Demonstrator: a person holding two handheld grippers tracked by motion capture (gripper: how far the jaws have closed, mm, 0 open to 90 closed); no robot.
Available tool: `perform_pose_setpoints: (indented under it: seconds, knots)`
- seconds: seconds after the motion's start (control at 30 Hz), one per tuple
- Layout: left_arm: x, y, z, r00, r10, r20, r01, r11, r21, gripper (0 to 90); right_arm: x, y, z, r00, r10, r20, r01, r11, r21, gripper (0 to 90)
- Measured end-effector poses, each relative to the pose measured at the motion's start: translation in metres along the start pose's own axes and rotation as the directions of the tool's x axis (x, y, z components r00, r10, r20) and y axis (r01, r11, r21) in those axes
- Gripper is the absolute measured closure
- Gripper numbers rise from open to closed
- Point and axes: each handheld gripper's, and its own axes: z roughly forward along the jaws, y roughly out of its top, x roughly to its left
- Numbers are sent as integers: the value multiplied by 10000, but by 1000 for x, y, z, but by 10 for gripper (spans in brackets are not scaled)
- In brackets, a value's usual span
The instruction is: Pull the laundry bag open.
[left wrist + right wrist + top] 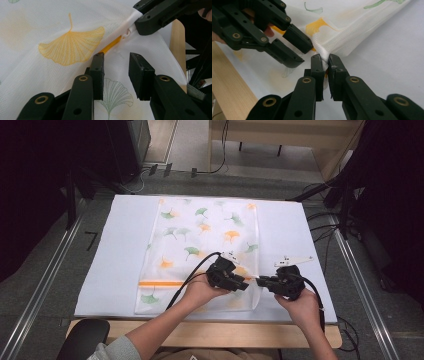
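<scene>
Step in hand: opening the mesh bag (200,245) at its near right corner. Right gripper (325,65) jaws clamp the edge; left gripper (116,75) jaws stand apart, just beside. Next: left grips the zipper (111,45) end.

The mesh bag (200,245) is white and sheer, printed with orange and green ginkgo leaves, with 1 orange stripe (160,283) across it. Both grippers, left (244,285) and right (261,281), are black with brass-coloured rivets. The surface (120,245) is pale bluish white, edged in light wood.

white mesh bag (200,245) with ginkgo-leaf print, apparently flat, near corner lifted.
</scene>
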Motion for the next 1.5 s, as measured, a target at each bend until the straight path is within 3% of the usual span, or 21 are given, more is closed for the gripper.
perform_pose_setpoints:
  seconds: [0.43,0.83,0.9,1.17,1.4,1.5]
  knots:
    - [-5,3,4,9997,71,253,-70,10000,-41,687,6,2,3,9992,-354,-200,356,9994,57,855]
    - [-6,4,4,9991,-198,372,197,9998,12,807,7,3,6,9992,-378,-153,381,9991,175,854]
    - [-8,4,3,9995,-220,241,220,9998,-22,845,8,3,6,9991,-380,-175,383,9991,155,854]
    - [-7,4,5,9984,-448,334,451,9990,-79,839,9,4,6,9985,-461,-293,464,9988,122,855]
    - [-5,4,6,9966,-705,418,704,9975,23,898,9,3,6,9979,-524,-377,530,9985,155,855]
    - [-5,4,5,9976,-604,331,604,9982,23,900,8,3,6,9979,-518,-396,525,9985,159,855]
